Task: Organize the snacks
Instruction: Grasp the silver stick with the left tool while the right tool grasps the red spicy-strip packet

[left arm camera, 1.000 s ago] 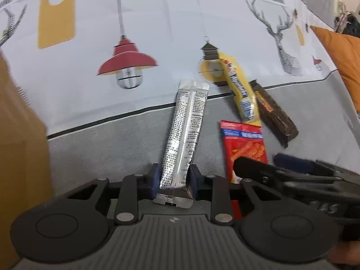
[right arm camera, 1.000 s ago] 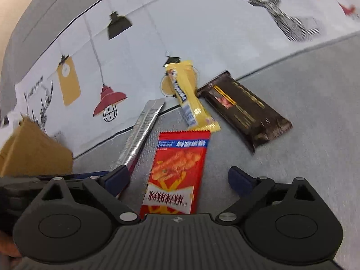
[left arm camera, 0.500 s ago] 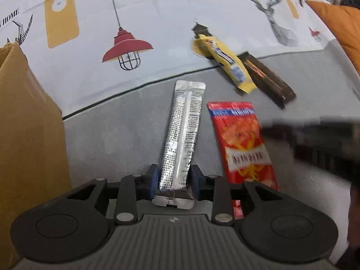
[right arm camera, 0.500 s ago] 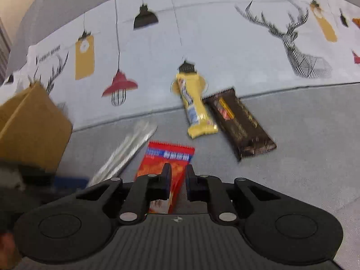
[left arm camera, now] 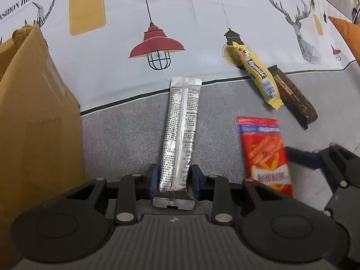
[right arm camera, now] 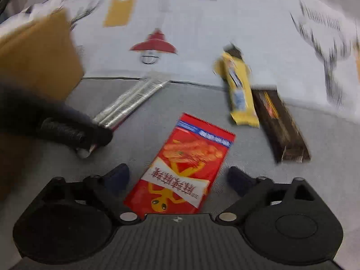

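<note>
A silver sachet [left arm camera: 181, 132] with black print, a red packet [left arm camera: 264, 153] with orange pictures, a yellow bar [left arm camera: 258, 73], a dark brown bar [left arm camera: 294, 96]; brown cardboard box [left arm camera: 33, 112] at left; pale cloth [left arm camera: 191, 22] printed with red lamps and deer.

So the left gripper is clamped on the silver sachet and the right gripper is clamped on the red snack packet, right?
Not quite. The left gripper is shut on the silver sachet, but the right wrist view shows the right gripper open, its fingers either side of the red snack packet.
</note>
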Demonstrator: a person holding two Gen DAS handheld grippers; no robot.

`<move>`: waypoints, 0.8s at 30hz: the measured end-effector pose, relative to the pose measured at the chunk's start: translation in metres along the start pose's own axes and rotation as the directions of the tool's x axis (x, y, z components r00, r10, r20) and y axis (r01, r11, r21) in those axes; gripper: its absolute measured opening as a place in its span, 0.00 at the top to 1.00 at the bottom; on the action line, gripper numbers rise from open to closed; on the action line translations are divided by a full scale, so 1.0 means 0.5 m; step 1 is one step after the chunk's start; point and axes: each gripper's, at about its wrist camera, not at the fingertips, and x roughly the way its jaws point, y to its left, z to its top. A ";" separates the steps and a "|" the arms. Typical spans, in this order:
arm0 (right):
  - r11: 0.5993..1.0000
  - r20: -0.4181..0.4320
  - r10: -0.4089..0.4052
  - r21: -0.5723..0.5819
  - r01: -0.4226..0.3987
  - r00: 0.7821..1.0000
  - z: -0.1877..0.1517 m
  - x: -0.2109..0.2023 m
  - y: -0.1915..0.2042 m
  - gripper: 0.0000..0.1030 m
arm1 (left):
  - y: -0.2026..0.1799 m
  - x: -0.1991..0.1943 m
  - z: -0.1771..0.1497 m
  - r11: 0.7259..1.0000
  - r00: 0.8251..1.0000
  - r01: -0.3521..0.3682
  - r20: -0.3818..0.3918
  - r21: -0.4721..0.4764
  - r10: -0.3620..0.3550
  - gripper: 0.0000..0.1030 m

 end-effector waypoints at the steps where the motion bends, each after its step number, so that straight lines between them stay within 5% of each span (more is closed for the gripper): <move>1: 1.000 0.000 0.013 0.016 -0.013 1.000 0.002 -0.004 0.001 0.30 | -0.005 -0.001 -0.003 1.000 1.000 -0.006 0.000 0.010 0.006 0.68; 2: 1.000 0.004 0.004 0.018 -0.004 1.000 0.002 -0.009 -0.002 0.40 | -0.009 -0.005 -0.005 1.000 1.000 -0.007 -0.004 0.016 0.007 0.69; 7: 0.997 -0.007 -0.040 0.068 0.041 0.999 0.003 -0.026 -0.057 0.46 | -0.051 -0.036 -0.029 0.991 1.000 -0.018 0.026 0.134 0.015 0.69; 10: 0.994 -0.009 -0.046 0.098 0.047 0.999 -0.002 -0.033 -0.084 0.45 | -0.065 -0.024 -0.018 0.989 0.999 -0.024 0.032 0.148 0.019 0.54; 12: 0.993 -0.014 -0.060 0.106 0.061 0.998 -0.005 -0.032 -0.091 0.40 | -0.063 -0.002 -0.004 0.994 0.999 -0.036 0.027 0.105 0.033 0.47; 14: 0.991 -0.025 -0.088 0.102 0.090 0.996 -0.007 -0.026 -0.090 0.10 | -0.058 0.017 0.005 0.997 0.999 -0.026 0.030 0.072 0.024 0.44; 15: 0.992 -0.036 -0.078 0.099 0.081 0.996 -0.011 -0.021 -0.089 0.09 | -0.055 0.022 0.011 0.998 0.999 -0.006 0.037 0.060 0.004 0.45; 17: 0.994 -0.021 -0.064 0.090 0.066 0.998 -0.014 -0.011 -0.088 0.08 | -0.063 0.022 0.014 0.994 0.998 0.023 0.052 0.111 -0.029 0.72; 18: 0.995 -0.012 -0.061 0.082 0.062 0.998 -0.015 -0.008 -0.088 0.08 | -0.070 0.018 0.013 0.991 0.998 0.027 0.054 0.134 -0.034 0.75; 19: 0.995 -0.005 -0.058 0.085 0.058 0.998 -0.015 -0.007 -0.090 0.17 | -0.073 0.016 0.011 0.990 0.998 0.027 0.047 0.138 -0.033 0.78; 20: 0.994 0.011 -0.063 0.091 0.061 0.998 -0.015 -0.011 -0.093 0.39 | -0.075 0.012 0.007 0.990 0.999 0.031 0.040 0.136 -0.037 0.80; 21: 0.993 0.027 -0.076 0.093 0.074 0.997 -0.013 -0.017 -0.097 0.46 | -0.073 0.006 0.004 0.992 0.999 0.038 0.030 0.122 -0.042 0.81; 24: 0.986 0.029 -0.067 0.152 0.062 0.997 -0.011 -0.029 -0.116 0.49 | -0.059 -0.017 -0.008 0.997 0.997 0.071 -0.008 0.039 -0.070 0.81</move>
